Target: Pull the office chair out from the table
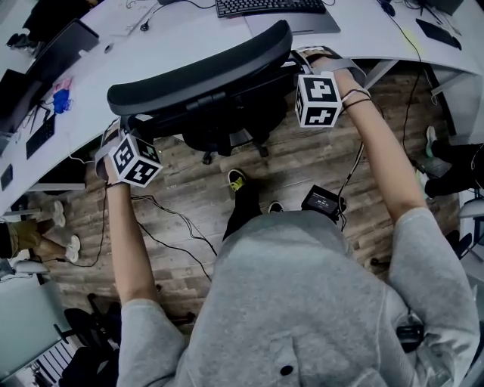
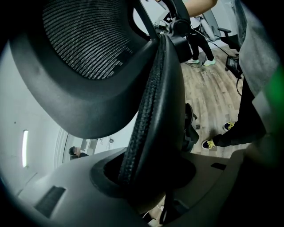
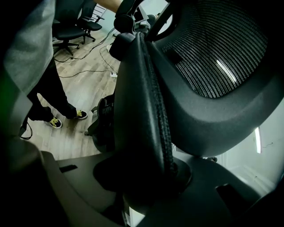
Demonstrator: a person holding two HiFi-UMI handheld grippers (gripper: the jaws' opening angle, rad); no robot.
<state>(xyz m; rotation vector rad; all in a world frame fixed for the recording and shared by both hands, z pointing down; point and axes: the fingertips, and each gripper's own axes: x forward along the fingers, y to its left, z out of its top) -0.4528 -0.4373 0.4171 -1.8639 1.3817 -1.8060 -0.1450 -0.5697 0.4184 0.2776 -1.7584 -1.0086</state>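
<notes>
In the head view the black office chair (image 1: 200, 72) stands with its mesh backrest toward me, its seat partly under the white curved table (image 1: 181, 30). My left gripper (image 1: 121, 127) clamps the backrest's left edge, with its marker cube below. On the right edge sits my right gripper (image 1: 306, 66). In the left gripper view the padded backrest rim (image 2: 151, 111) runs between the left gripper's (image 2: 148, 175) jaws and is pinched there. The right gripper view shows the same rim (image 3: 155, 111) held in the right gripper (image 3: 146, 177).
A keyboard (image 1: 268, 6) and cables lie on the table. The chair's wheeled base (image 1: 227, 140) rests on the wood floor. A black box (image 1: 321, 200) and loose cables (image 1: 170, 219) lie on the floor near my feet (image 1: 237, 180). Other chairs stand at the lower left.
</notes>
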